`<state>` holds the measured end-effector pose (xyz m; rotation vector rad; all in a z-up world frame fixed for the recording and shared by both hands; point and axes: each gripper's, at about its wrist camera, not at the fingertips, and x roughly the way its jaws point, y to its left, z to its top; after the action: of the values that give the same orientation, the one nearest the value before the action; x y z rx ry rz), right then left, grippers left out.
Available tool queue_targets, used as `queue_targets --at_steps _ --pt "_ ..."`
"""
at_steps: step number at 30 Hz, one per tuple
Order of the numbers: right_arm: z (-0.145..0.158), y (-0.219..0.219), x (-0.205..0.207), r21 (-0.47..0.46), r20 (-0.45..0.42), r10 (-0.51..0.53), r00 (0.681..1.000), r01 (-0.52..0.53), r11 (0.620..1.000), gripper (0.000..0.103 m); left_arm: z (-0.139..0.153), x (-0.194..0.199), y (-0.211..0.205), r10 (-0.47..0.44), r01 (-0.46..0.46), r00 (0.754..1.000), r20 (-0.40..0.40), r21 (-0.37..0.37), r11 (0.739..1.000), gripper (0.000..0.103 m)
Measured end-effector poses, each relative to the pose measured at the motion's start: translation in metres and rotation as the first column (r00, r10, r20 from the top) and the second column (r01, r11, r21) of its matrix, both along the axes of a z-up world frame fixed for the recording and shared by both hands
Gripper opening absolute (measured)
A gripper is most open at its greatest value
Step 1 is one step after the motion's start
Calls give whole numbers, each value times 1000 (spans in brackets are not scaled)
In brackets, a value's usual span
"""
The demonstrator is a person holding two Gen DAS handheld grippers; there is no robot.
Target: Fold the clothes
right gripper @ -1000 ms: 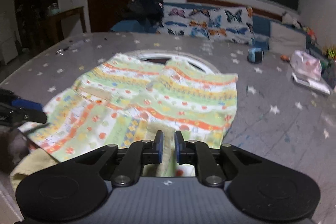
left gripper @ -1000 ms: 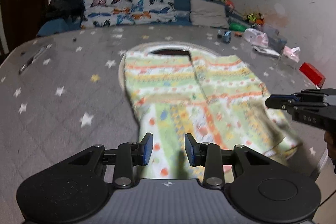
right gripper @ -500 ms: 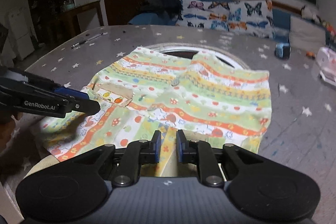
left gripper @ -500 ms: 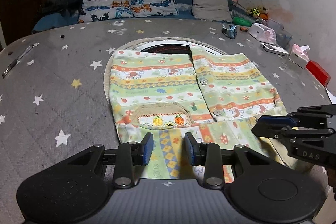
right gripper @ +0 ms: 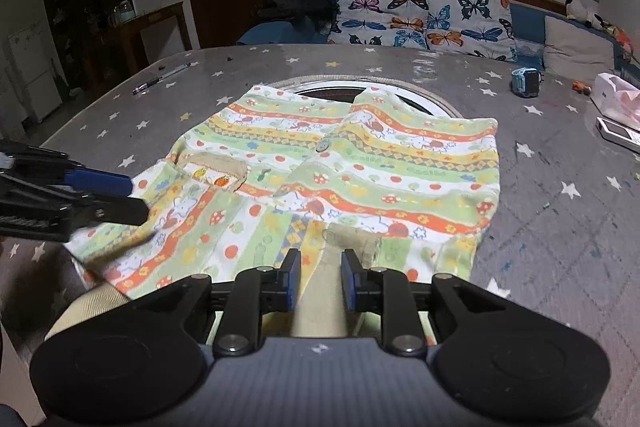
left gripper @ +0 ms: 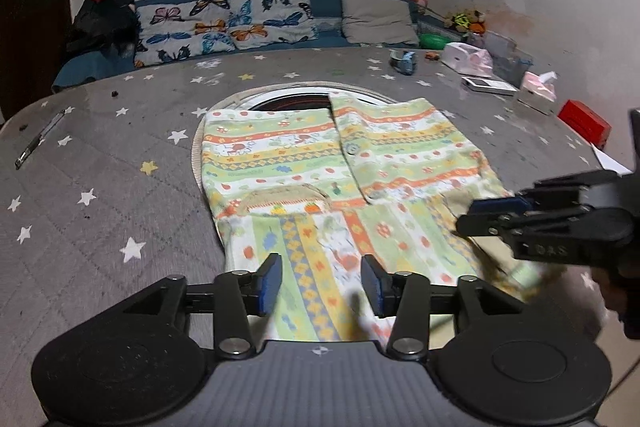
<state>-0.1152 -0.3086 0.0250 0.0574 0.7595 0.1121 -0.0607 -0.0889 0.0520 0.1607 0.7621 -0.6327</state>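
Shirt (left gripper: 340, 179) lies flat; left gripper (left gripper: 320, 285) and right gripper (right gripper: 319, 279) opening, unclamped.

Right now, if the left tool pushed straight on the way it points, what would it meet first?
Most likely the striped garment: its near folded edge lies just ahead of the left tool, whose jaws are opening with cloth seen between them. Depth is unclear.

Butterfly pillows (left gripper: 224, 23), pen (left gripper: 39, 139), red box (left gripper: 585, 123) beyond.

Garment (left gripper: 304, 163) green/orange/yellow/white striped w/ cartoon prints; tablecloth (left gripper: 100, 195) grey w/ stars; cushion (right gripper: 424, 15) butterfly print.
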Motion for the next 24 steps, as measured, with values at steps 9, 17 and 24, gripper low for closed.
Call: queue_targets --at_steps 9,17,24 --pt "2 2 -13 -9 2 -2 1000 2 1000 30 14 -41 4 -61 60 998 -7 -21 998 66" --pt "-1 2 -22 -35 -3 -3 1000 3 999 32 5 -55 -4 -76 75 995 -66 -18 997 66" --pt "2 -2 -32 -50 6 -7 1000 7 999 36 -3 -61 -14 -110 110 989 -97 -1 994 51"
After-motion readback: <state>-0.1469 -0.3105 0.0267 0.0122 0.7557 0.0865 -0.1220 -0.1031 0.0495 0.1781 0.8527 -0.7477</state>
